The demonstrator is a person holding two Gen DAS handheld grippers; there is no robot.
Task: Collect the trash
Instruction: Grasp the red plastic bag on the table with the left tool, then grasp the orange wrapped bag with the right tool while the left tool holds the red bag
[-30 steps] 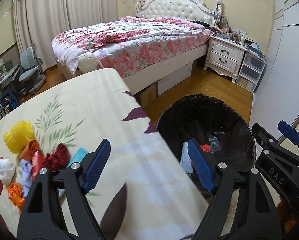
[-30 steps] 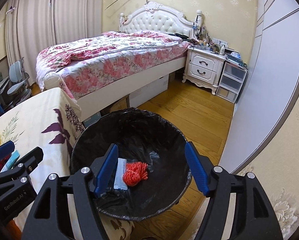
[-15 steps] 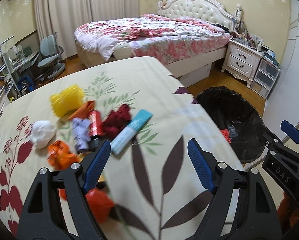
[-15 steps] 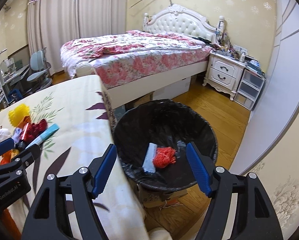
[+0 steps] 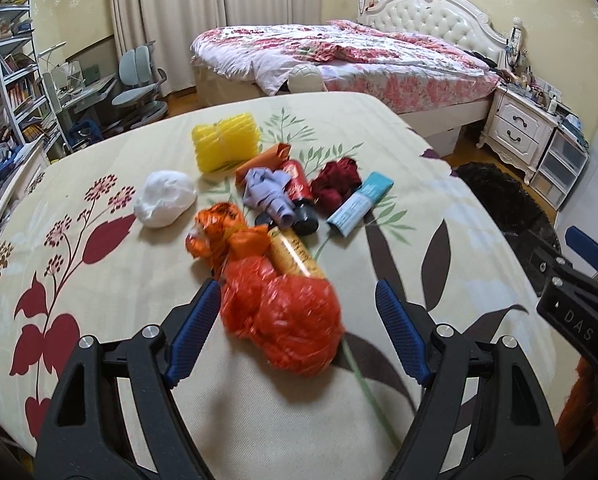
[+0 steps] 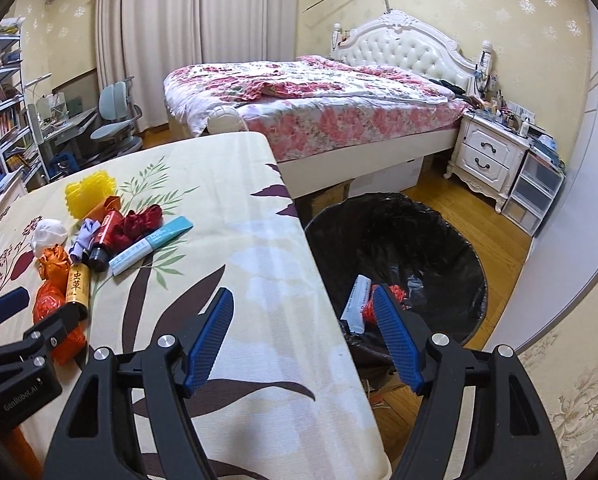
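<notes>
A pile of trash lies on the floral-cloth table (image 5: 99, 320): a red-orange plastic bag (image 5: 287, 320), an orange wrapper (image 5: 223, 232), a gold tube (image 5: 295, 258), a white wad (image 5: 165, 198), a yellow sponge (image 5: 225, 142), a purple rag (image 5: 269, 194), a red bottle (image 5: 299, 194), a dark red cloth (image 5: 337, 180) and a teal tube (image 5: 359, 204). My left gripper (image 5: 299, 332) is open, its fingers on either side of the red-orange bag. My right gripper (image 6: 305, 338) is open and empty over the table's edge beside the black-lined bin (image 6: 415, 248), which holds a white packet (image 6: 357, 304) and red mesh (image 6: 399, 292).
A bed (image 6: 319, 100) stands behind the table, with a white nightstand (image 6: 487, 156) and plastic drawers (image 6: 539, 192) to its right. A desk chair (image 5: 139, 76) and bookshelves (image 5: 11, 80) stand at the far left. Wooden floor (image 6: 459, 196) surrounds the bin.
My left gripper has swung left from the bin over to the trash pile and now brackets the red-orange bag. My right gripper has shifted left, from above the bin toward the table edge.
</notes>
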